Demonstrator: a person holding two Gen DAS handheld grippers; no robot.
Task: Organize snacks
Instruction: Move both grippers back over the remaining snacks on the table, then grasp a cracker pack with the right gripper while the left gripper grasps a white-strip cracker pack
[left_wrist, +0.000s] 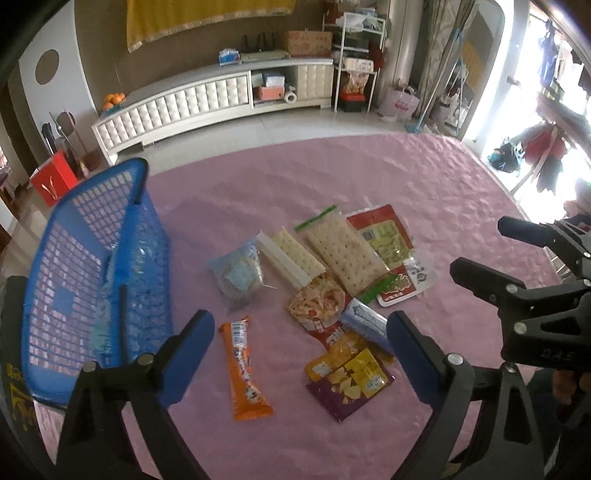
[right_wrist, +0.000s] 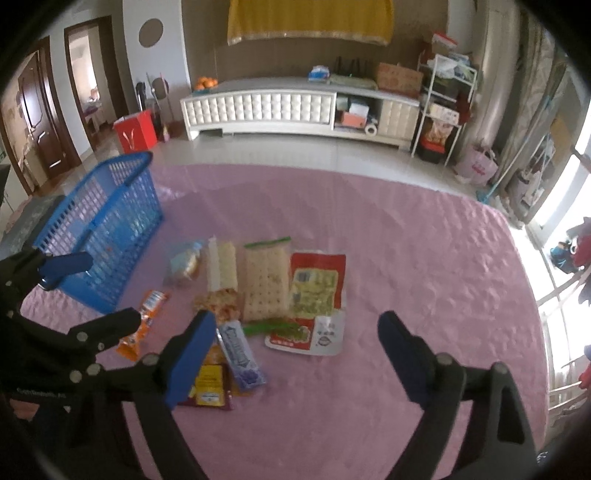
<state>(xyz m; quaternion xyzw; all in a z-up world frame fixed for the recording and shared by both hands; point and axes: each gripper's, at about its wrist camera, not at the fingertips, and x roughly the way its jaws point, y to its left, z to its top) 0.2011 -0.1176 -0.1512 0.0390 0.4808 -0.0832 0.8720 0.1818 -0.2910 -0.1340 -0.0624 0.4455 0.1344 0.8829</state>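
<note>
Pink-clothed surface (left_wrist: 369, 177) strewn with snacks beside blue basket (left_wrist: 92, 258). Left gripper (left_wrist: 301, 341), right gripper (right_wrist: 295, 343) released, empty. Orange packet (left_wrist: 245, 369): light, crinkly, slippery; best pinched mid-length.

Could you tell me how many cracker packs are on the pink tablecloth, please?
2: a narrow cracker pack right of the clear cookie bag, and a wide cracker pack beside it, against the red packet. None seem hidden.
</note>
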